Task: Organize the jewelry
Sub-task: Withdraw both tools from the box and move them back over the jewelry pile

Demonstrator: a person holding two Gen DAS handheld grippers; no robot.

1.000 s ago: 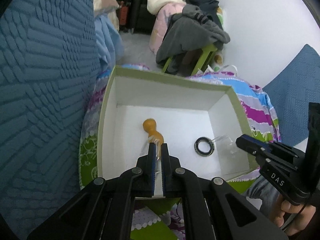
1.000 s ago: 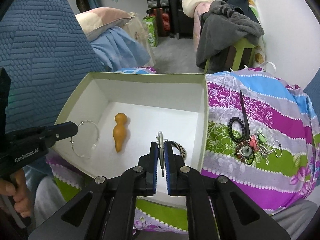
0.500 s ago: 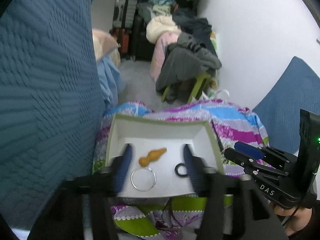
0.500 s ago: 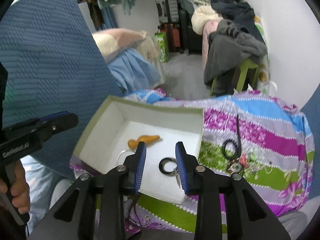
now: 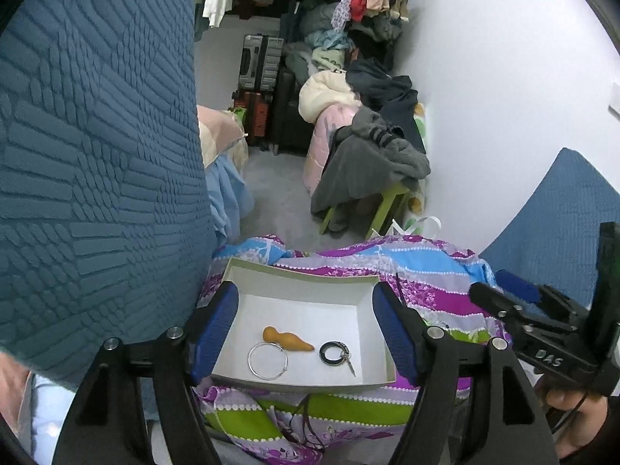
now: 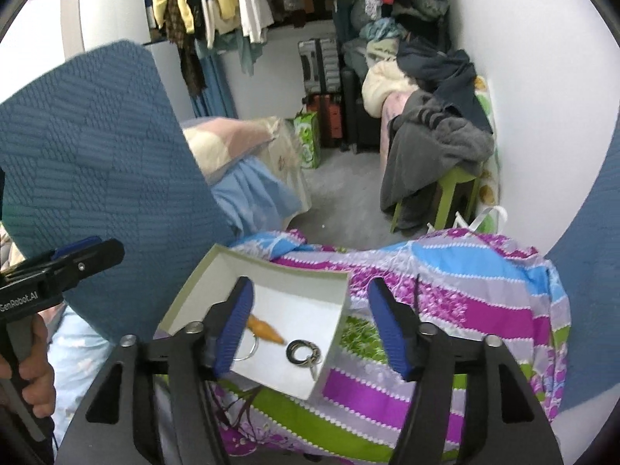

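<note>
A white box with a green rim [image 5: 302, 273] [image 6: 271, 263] sits on a colourful quilt. In it lie an orange gourd pendant [image 5: 286, 340] [image 6: 265, 328], a thin silver bangle [image 5: 268, 360] [image 6: 248, 348] and a black ring with a small metal charm [image 5: 333, 353] [image 6: 299, 350]. My left gripper [image 5: 304, 335] is open and empty, raised well above the box. My right gripper [image 6: 310, 327] is open and empty, also raised above it. The right gripper shows at the right of the left wrist view [image 5: 500, 294]; the left one at the left of the right wrist view [image 6: 93, 252].
The quilt [image 6: 465, 290] covers the lap or bed under the box. A blue textured cushion [image 5: 97, 155] stands at the left. A green stool piled with clothes [image 5: 372, 162], suitcases [image 5: 257, 62] and a white wall [image 5: 503, 77] lie beyond.
Both grippers opened, let go of the silver bangle and the black ring into the box, and pulled back and up. The gourd pendant now lies sideways.
</note>
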